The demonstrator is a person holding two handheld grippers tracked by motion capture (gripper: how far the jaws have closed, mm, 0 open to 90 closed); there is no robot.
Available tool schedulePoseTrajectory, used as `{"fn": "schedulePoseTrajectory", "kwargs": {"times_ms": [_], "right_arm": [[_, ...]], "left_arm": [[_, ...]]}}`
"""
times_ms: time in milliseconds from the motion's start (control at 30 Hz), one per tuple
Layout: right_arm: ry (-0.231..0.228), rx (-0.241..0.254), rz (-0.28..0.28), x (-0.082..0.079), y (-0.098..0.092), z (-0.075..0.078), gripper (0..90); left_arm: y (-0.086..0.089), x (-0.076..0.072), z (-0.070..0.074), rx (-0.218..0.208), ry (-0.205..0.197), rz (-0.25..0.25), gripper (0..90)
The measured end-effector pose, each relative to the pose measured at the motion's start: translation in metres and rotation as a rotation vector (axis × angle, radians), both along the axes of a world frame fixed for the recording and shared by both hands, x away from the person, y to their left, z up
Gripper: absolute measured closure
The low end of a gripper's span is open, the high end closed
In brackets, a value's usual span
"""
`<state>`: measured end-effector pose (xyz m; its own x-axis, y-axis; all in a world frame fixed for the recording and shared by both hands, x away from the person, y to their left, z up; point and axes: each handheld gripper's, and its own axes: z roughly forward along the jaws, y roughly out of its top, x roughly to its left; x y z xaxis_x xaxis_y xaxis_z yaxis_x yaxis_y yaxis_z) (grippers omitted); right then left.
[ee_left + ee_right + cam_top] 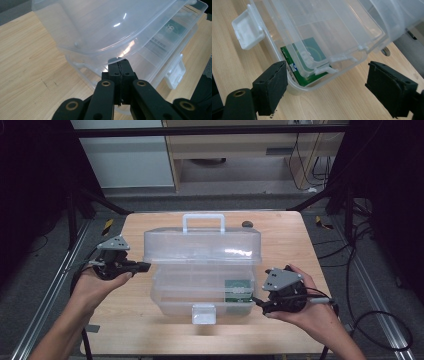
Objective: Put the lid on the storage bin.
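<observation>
Centrally on the table (150, 335) sits the clear plastic box (202, 292), lid (202, 245) raised, a green card (237, 290) inside. At its nine o'clock, the left gripper (142, 266) has its jaws pressed together, empty, tips just under the lid's edge. At four o'clock, the right gripper (257, 302) stands with jaws wide apart, gripping nothing, the box's corner between them.

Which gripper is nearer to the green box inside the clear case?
Right. The right gripper, jaws open, sits just outside the case corner where the green box lies. The left gripper, jaws shut, is at the opposite end, by the raised lid.
</observation>
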<state>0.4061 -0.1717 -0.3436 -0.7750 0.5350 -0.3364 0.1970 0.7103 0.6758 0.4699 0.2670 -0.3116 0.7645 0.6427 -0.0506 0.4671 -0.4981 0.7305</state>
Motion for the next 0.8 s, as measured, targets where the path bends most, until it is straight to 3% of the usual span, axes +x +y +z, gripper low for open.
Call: {"fn": "schedulePoseTrajectory", "kwargs": {"times_ms": [400,800], "right_arm": [[-0.007,0.01,-0.077,0.001,-0.023,-0.006,16.1],[0.002,0.012,-0.192,0.013,-0.043,-0.022,16.4]], "left_arm": [[-0.003,-0.016,-0.014,0.028,-0.04,-0.014,90.0],[-0.006,-0.026,-0.026,0.027,-0.061,-0.011,90.0]]}}
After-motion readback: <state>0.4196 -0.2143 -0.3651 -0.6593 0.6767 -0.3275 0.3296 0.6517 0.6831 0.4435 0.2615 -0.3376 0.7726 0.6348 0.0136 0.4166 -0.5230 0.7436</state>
